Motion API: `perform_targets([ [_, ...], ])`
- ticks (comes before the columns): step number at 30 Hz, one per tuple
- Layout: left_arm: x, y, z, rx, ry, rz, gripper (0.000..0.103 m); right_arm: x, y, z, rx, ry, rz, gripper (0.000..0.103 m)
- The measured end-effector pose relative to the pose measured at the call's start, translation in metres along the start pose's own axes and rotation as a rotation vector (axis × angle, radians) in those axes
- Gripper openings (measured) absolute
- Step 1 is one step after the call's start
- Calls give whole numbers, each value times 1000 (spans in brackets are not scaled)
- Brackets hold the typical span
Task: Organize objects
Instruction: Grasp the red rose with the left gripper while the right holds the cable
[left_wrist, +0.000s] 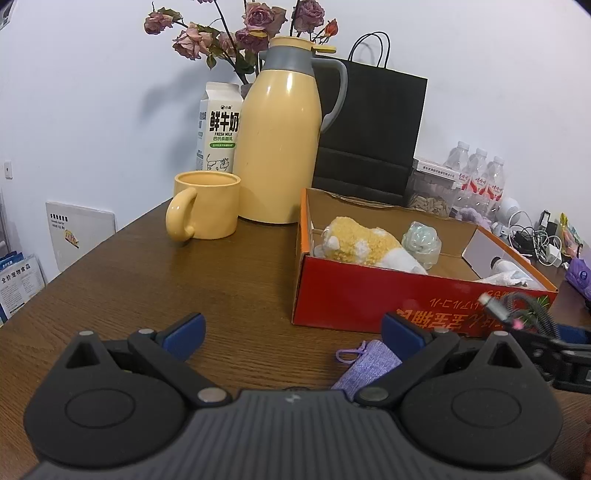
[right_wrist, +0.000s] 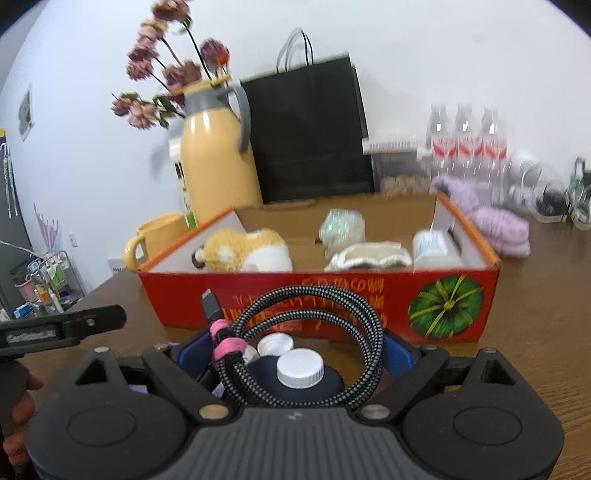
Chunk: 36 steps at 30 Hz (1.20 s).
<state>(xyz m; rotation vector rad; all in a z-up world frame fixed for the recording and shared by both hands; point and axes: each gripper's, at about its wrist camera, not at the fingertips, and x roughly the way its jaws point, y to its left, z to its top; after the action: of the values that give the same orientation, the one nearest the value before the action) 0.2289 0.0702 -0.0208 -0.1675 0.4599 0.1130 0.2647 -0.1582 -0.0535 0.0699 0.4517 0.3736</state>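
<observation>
My right gripper (right_wrist: 295, 350) is shut on a coiled black-and-white braided cable (right_wrist: 306, 291) bound with a pink tie; the coil spans the gap between the blue pads. The cable (left_wrist: 532, 306) hangs above the table just in front of the red cardboard box (right_wrist: 406, 299). Inside the box lie a yellow-and-white plush toy (right_wrist: 243, 251), a pale green bundle and a white roll. Under the gripper stands a dark bottle with a white cap (right_wrist: 301, 367). My left gripper (left_wrist: 293, 328) is open over the wooden table with nothing between its fingers, and a purple pouch (left_wrist: 369, 365) lies by its right finger.
Behind the box (left_wrist: 351, 291) stand a yellow thermos (left_wrist: 280, 140), a yellow mug (left_wrist: 207, 210), a milk carton (left_wrist: 218, 125), dried roses and a black paper bag (left_wrist: 369, 129). Water bottles (left_wrist: 476, 173), a lilac knit piece (right_wrist: 498, 225) and tangled chargers crowd the right.
</observation>
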Motion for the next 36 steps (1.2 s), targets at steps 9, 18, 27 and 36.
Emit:
perform_targets([
  [9,2,0,-1,-1,4,1,103,-38,7,-7,-90,-149,-67,92],
  [18,-11,6,3,-41,-9,25,103,-49,2,-10,-73,-170,-69,92],
  [27,-46,26,-11,-14,24,65,103,-56,1,-13,-77,-185,-63,92],
  [36,-77,32,-43,6,103,41,103,-58,5,-17,-97,-181,-62,93],
])
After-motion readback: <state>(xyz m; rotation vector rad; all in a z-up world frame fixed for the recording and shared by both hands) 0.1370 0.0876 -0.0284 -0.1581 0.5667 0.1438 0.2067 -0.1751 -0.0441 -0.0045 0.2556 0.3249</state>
